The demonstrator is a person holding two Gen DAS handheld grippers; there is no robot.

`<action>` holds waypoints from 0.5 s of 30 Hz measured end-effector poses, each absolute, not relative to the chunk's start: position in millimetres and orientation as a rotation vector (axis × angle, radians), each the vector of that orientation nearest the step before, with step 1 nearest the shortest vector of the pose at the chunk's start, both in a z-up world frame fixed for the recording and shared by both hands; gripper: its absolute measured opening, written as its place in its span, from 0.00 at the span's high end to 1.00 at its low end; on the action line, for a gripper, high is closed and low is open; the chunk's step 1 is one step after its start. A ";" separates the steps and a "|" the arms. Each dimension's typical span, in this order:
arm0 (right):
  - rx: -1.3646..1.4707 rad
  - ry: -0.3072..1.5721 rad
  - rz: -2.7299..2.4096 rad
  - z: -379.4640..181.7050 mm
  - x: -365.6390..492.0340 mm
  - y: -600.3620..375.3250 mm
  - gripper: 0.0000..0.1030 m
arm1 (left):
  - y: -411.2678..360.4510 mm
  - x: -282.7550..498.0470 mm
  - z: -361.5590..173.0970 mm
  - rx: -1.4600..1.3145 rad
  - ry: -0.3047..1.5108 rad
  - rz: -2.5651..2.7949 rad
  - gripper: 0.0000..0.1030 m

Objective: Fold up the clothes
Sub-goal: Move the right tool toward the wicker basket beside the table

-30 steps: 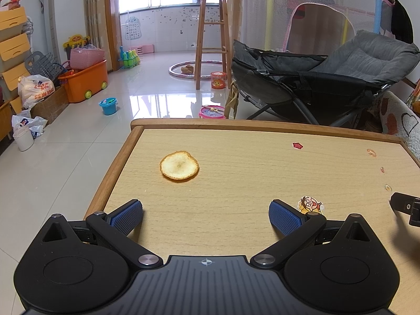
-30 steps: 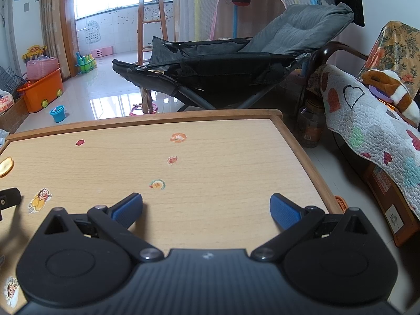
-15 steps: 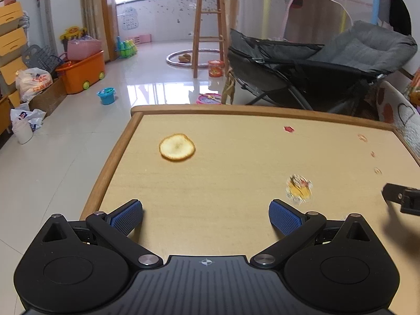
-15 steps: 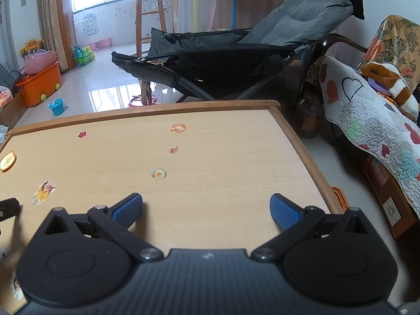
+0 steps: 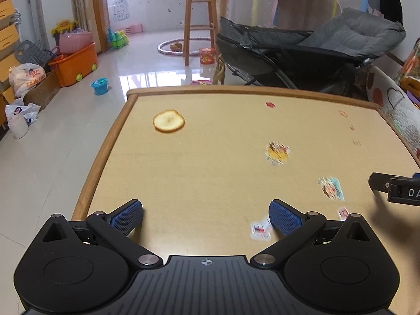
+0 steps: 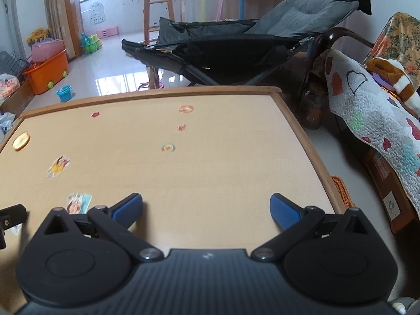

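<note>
No clothes show in either view. My left gripper [image 5: 206,216] is open and empty, its blue pads wide apart over the near left part of the wooden table [image 5: 210,173]. My right gripper [image 6: 206,210] is open and empty over the near right part of the same table [image 6: 210,162]. The edge of the right gripper shows at the right of the left wrist view [image 5: 396,189]. The edge of the left gripper shows at the left of the right wrist view [image 6: 10,215].
Stickers [image 5: 277,153] and a round yellow disc [image 5: 168,120] lie on the table top. Beyond the far edge stand a grey folding lounger [image 5: 315,52] and a wooden stool [image 5: 198,18]. A quilt-covered chair [image 6: 367,110] stands to the right. Toys and an orange bin [image 5: 74,63] sit on the floor at left.
Both grippers have pulled back and risen, so more of the near table and more stickers have come into view. Both stay open and empty.
</note>
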State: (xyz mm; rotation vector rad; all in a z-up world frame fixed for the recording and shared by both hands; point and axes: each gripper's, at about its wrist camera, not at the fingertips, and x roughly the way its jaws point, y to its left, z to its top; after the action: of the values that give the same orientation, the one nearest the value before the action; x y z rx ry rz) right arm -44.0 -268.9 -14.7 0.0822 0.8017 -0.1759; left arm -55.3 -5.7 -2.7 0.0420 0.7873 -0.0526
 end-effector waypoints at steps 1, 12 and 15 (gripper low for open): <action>0.081 0.807 -0.171 -14.2 -47.3 -269.1 0.00 | -6.3 -58.6 -2.5 0.044 0.795 -0.058 0.00; 0.109 0.871 -0.180 -5.9 -90.7 -282.7 0.03 | -8.4 -97.9 -1.5 0.044 0.847 -0.071 0.00; 0.092 0.847 -0.192 3.2 -107.2 -283.6 0.03 | -9.0 -111.3 0.6 0.039 0.858 -0.079 0.00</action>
State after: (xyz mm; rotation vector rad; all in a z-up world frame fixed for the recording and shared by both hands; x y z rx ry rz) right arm -107.2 -283.6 3.2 0.0919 0.8472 -0.1924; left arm -111.3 -9.0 0.6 0.0391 0.8585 -0.0790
